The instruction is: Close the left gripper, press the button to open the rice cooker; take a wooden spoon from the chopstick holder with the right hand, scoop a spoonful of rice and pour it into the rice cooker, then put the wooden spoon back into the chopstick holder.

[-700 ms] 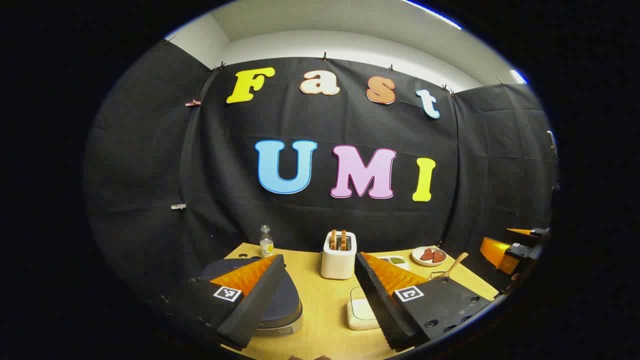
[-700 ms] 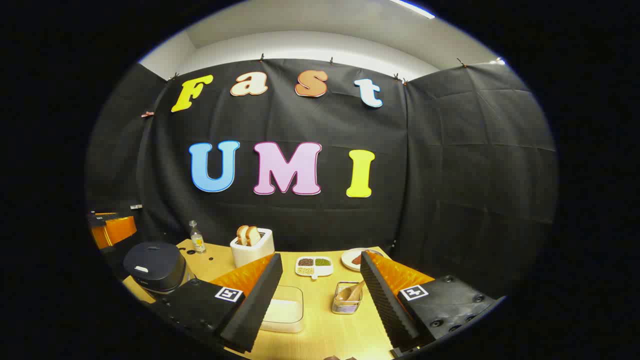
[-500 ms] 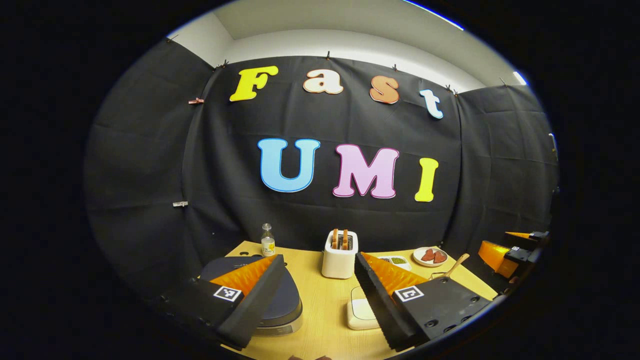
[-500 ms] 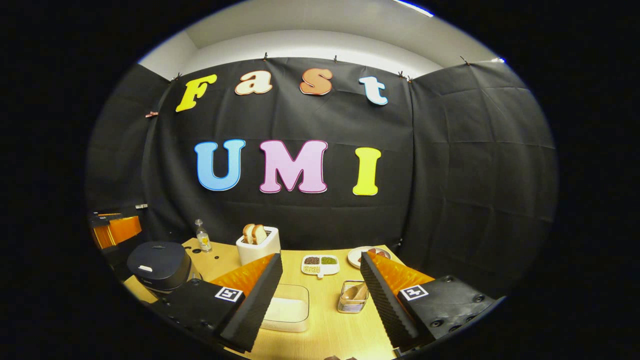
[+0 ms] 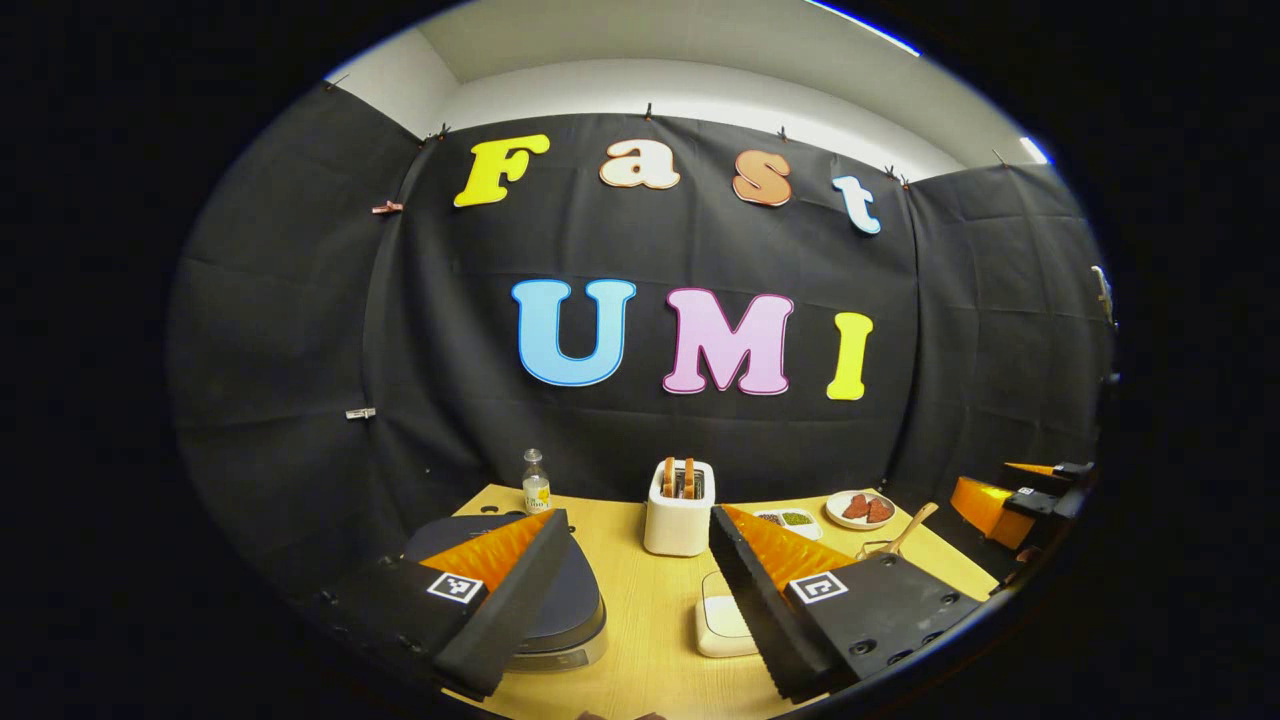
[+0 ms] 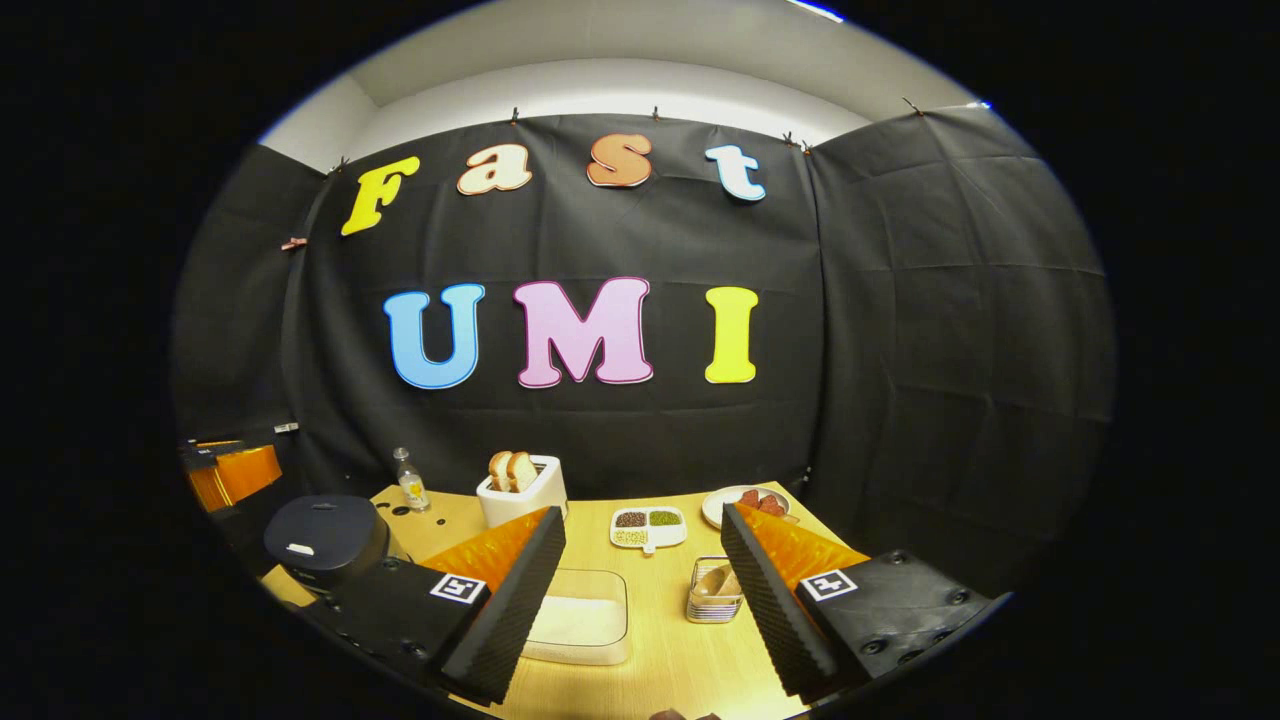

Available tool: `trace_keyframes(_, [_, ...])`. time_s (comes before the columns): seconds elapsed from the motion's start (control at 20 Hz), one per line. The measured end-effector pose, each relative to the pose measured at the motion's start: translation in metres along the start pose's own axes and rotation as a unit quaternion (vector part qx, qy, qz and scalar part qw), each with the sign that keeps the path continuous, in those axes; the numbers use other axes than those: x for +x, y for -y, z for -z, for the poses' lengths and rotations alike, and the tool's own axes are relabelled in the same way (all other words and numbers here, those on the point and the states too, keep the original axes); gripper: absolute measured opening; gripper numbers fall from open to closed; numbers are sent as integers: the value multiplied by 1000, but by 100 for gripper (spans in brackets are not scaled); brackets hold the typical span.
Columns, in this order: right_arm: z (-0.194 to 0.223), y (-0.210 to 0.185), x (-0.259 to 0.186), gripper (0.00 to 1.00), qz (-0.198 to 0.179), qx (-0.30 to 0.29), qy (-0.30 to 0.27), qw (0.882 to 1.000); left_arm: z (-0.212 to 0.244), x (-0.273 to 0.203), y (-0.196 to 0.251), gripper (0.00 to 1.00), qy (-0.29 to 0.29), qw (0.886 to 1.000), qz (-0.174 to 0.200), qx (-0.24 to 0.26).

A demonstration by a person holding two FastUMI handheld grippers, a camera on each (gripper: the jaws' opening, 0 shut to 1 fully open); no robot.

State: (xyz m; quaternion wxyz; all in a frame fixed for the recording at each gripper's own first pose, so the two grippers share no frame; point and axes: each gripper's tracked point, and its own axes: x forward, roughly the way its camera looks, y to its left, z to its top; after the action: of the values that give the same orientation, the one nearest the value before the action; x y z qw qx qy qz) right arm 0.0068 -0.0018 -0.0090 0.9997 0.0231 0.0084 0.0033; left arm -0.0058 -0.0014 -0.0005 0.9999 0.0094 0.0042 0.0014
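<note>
Both hand-held grippers agape above table (image 6: 660, 640)

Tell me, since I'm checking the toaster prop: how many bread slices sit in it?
2. Both slices stand upright side by side in the slots of the white toaster at the back of the table: one left, one right. More may be hidden inside.

Right claw (image 6: 640, 600): fingers spread wide, nothing between them, held above tabletop (image 6: 680, 660). Rice container (image 6: 580, 620) w/ white rice sits near front, betw. the fingers. Chopstick holder (image 6: 712, 600), wire basket, just right of it, wooden spoon (image 6: 715, 582) inside. Rice cooker (image 6: 325, 535) at far left, lid down. Toaster (image 6: 520, 490) w/ bread & divided dish (image 6: 648, 526) at back. Left claw (image 6: 235, 475) at left edge.
</note>
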Motion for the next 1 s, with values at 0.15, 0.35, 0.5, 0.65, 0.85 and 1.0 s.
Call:
trace_keyframes(0.15, [-1, 4, -2, 98, 8, -3, 2, 1000, -1, -4, -6, 95, 5, 1000, -5, -1])
trace_keyframes(0.35, [1, 1, -8, 98, 9, -4, -4, 1000, -1, -7, -11, 95, 7, 1000, -3, -8])
trace_keyframes(0.5, [-4, -4, -13, 98, 9, -3, -1, 1000, -8, -13, -21, 95, 18, 1000, -6, 0])
trace_keyframes(0.65, [-8, -11, -17, 98, 13, -7, 6, 1000, -5, -18, -37, 95, 13, 1000, -11, 5])
trace_keyframes(0.85, [-15, -20, -21, 98, 16, -1, 8, 1000, 2, -19, -68, 95, -3, 1000, -20, -8])
trace_keyframes(1.0, [-20, -25, -15, 98, 7, -7, 9, 1000, 6, -13, -93, 78, -16, 999, -35, -18])
